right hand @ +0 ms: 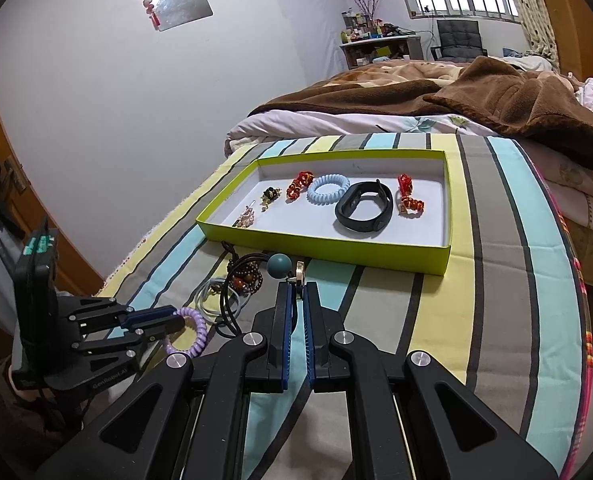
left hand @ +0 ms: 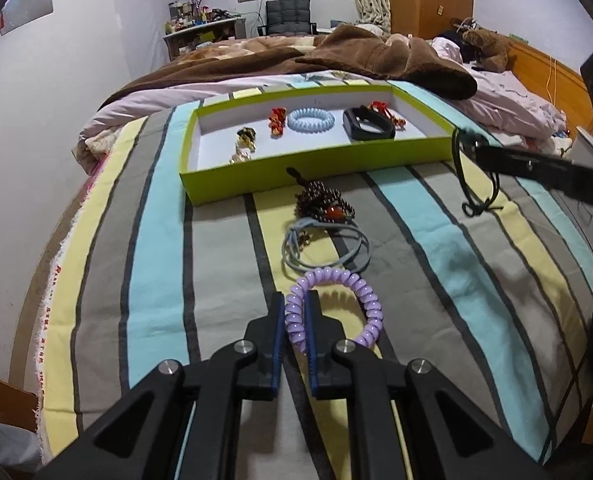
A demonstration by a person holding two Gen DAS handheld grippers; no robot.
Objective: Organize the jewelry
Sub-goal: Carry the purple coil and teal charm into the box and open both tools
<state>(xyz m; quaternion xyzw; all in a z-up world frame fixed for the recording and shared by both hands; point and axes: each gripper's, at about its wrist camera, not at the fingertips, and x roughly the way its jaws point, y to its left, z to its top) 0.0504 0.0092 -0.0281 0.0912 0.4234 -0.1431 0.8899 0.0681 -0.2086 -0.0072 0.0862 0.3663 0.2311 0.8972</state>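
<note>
My left gripper (left hand: 295, 304) is shut on a purple spiral hair tie (left hand: 360, 292) lying on the striped cloth; it also shows in the right wrist view (right hand: 194, 330). My right gripper (right hand: 297, 286) is shut on a black cord necklace (right hand: 232, 284) with a teal bead (right hand: 279, 266) and a gold ring, held above the cloth; its cord hangs in the left wrist view (left hand: 462, 176). The lime-green tray (left hand: 312, 172) holds a blue spiral tie (left hand: 311, 119), a black band (left hand: 368, 124), red ornaments and small brooches.
A dark bead bracelet (left hand: 322, 202) and a grey-blue cord (left hand: 324, 248) lie on the cloth between the tray and the purple tie. A brown blanket (left hand: 376, 56) and a teddy bear (left hand: 490, 46) lie on the bed behind the tray. The cloth's edge drops off at left.
</note>
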